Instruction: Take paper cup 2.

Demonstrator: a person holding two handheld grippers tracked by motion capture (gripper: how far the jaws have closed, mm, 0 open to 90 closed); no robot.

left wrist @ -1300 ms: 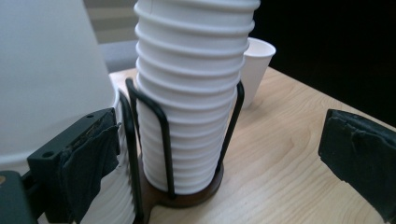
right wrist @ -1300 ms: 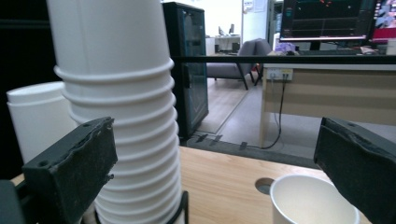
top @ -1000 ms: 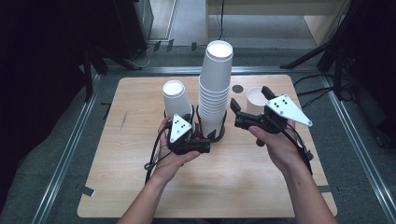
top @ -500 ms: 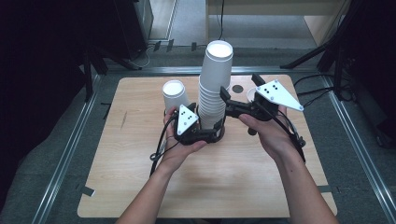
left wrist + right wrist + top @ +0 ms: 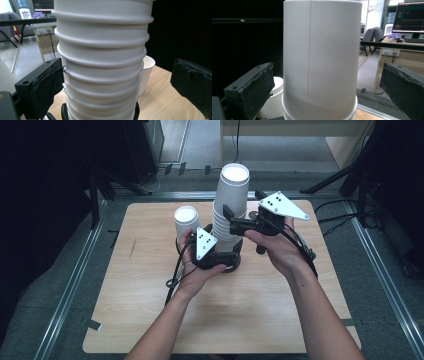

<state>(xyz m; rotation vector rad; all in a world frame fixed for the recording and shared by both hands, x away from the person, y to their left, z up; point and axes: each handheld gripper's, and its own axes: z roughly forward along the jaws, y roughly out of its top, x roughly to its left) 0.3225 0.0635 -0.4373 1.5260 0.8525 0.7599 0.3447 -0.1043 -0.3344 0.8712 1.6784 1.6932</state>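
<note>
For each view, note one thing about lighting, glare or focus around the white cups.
High view: the stack of cups has a blown-out, glaring top rim, and the table's surroundings are dark. Left gripper view: the stack's ribs look soft and the window behind is overexposed. Right gripper view: the top cup shades darker towards its bottom.

Wooden table (image 5: 150, 310): cup stack (image 5: 229, 215), single cup (image 5: 185, 221).

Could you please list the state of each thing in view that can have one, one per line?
Stack of cups: upright on the table, nested, between both tongs.
Top cup: seated in the stack, not lifted off.
Single cup: upright, apart from the stack.
Left tongs: open around the lower stack, left pad touching.
Right tongs: open around the top cup, not clamped.
</note>
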